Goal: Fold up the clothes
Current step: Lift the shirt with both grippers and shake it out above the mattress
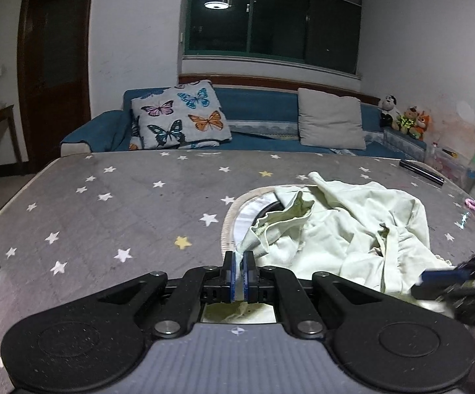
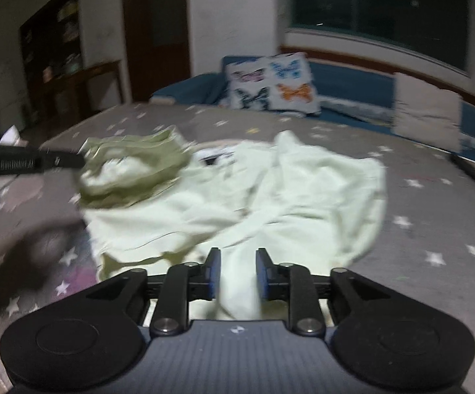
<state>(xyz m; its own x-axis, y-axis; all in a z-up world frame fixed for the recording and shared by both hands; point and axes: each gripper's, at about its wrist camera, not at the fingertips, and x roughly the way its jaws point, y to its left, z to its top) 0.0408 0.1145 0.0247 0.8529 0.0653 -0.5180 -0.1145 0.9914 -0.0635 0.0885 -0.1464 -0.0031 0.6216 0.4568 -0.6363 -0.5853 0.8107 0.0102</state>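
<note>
A pale green garment (image 1: pixel 345 229) lay crumpled on the grey star-printed cover of the desk (image 1: pixel 106 197), and everything else is placed from it. The left gripper (image 1: pixel 239 262) sat at the garment's near left edge, its blue-padded fingers (image 1: pixel 231 272) pressed together on a thin fold of the hem, the cloth rising from between them and running off toward the heap. More of the same fabric showed beneath the gripper's body. In the right wrist view, which was blurred, the right gripper (image 2: pixel 235 271) stood over the garment's near edge with its fingers (image 2: pixel 213 269) spread; a strip of the pale cloth lay in the gap between them, and the pads did not appear to press on it. The same view showed the left gripper (image 2: pixel 70 159) at the garment's far left, at the darker olive, bunched part (image 2: pixel 132 170). Behind the garment, beyond the desk, a blue sofa (image 1: pixel 257 105) carried a butterfly cushion (image 1: pixel 178 118) and a plain grey cushion (image 1: pixel 331 118).
</note>
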